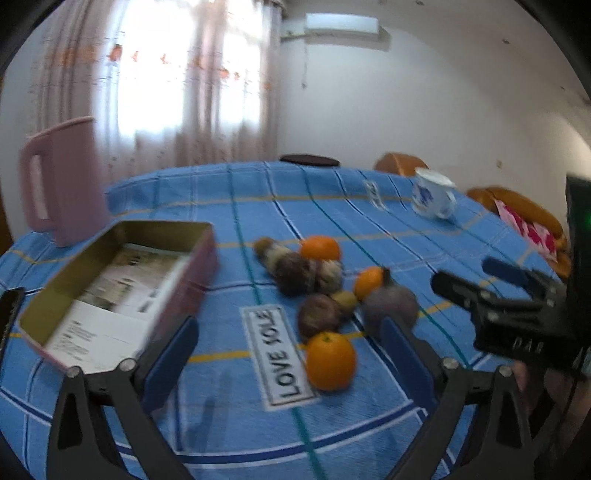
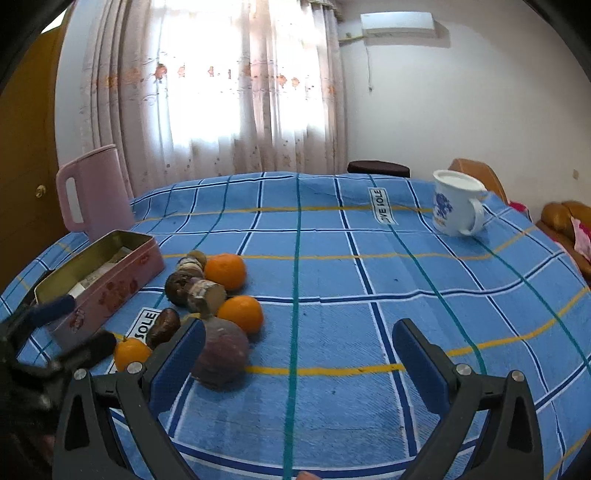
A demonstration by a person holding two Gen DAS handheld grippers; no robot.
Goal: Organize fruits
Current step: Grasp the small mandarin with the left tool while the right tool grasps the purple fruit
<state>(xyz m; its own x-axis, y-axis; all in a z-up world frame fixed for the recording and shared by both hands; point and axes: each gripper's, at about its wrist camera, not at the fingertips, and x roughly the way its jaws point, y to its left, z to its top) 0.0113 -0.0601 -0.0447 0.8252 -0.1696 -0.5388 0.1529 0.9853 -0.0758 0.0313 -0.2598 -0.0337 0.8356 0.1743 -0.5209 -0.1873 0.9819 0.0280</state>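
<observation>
Open right tongs — purple fruit beside left finger.

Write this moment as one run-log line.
left gripper: open, empty | right gripper: open, empty | fruit pile: on tablecloth | pink tin: open, no fruit visible

I'm looking into a lived-in room of a home, a dining or sitting room. At the far side, sheer embroidered curtains hang over a bright window, with a wall-mounted air conditioner high on the right. A checked blue tablecloth covers the table, carrying a pink jug on the far left and a white-and-blue mug on the far right. Orange-brown upholstered seats stand to the right, and a wooden door stands on the left.
</observation>
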